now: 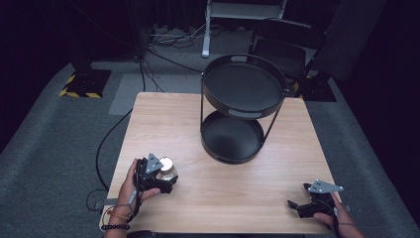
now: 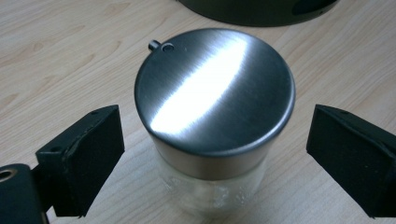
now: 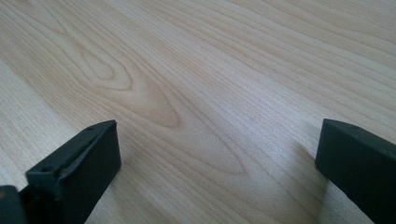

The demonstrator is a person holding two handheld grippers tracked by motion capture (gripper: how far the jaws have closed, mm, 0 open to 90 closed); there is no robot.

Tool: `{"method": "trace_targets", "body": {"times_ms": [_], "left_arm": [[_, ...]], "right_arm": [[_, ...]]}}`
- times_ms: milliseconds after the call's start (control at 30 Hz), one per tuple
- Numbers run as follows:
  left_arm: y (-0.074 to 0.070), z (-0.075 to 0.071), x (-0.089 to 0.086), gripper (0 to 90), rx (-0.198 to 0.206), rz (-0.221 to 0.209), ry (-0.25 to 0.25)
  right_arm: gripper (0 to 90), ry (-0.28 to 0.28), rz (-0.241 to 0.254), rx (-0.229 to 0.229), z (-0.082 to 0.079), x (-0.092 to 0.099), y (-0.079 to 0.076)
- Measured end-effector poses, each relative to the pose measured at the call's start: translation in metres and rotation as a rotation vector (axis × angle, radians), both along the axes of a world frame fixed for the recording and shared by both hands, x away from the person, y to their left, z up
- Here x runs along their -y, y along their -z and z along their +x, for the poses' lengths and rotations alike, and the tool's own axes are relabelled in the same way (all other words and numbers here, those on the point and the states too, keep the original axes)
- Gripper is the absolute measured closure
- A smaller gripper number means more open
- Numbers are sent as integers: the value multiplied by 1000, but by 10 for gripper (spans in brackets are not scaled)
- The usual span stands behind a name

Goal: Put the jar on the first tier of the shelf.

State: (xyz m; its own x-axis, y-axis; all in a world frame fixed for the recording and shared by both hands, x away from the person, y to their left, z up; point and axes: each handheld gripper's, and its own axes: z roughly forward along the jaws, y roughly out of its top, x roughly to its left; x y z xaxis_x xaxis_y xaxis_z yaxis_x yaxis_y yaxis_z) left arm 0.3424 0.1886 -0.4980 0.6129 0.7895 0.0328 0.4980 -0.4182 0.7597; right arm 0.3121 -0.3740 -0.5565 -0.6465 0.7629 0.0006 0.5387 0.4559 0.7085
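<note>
A: Starting nearest the person, what is the left gripper point(image 1: 163, 174) doing?

B: It sits at the near left of the counter point(image 1: 218, 198), with its fingers point(image 2: 79, 158) spread wide on either side of a small glass jar point(image 2: 212, 186). There's a clear gap between each pad and the glass, so nothing is gripped.

A: And the jar itself?

B: It stands upright on the counter, capped with a brushed metal lid point(image 2: 215, 88) that has a small pin at its rim. In the high view the jar point(image 1: 167, 167) is just ahead of the left hand point(image 1: 130, 186).

A: The right gripper point(image 1: 299, 204)?

B: At the near right corner, well apart from the jar. Its fingers point(image 3: 79, 163) stand wide apart over bare wood, holding nothing.

A: Farther back?

B: A black two-tier tray stand point(image 1: 242, 106) stands toward the far side of the counter, both round trays bare. Its lower rim point(image 2: 261, 11) shows just beyond the jar in the left gripper view.
</note>
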Motion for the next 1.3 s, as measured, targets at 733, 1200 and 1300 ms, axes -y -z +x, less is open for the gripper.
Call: {"method": "trace_targets", "body": {"times_ms": [733, 1200, 1300], "left_arm": [[-4, 4, 1, 321, 55, -99, -6], [-6, 3, 0, 389, 77, -114, -28], [-7, 4, 1, 390, 76, -109, -37]], "right_arm": [[0, 0, 0, 0, 0, 0, 0], [0, 0, 0, 0, 0, 0, 0], [0, 0, 0, 0, 0, 0, 0]]}}
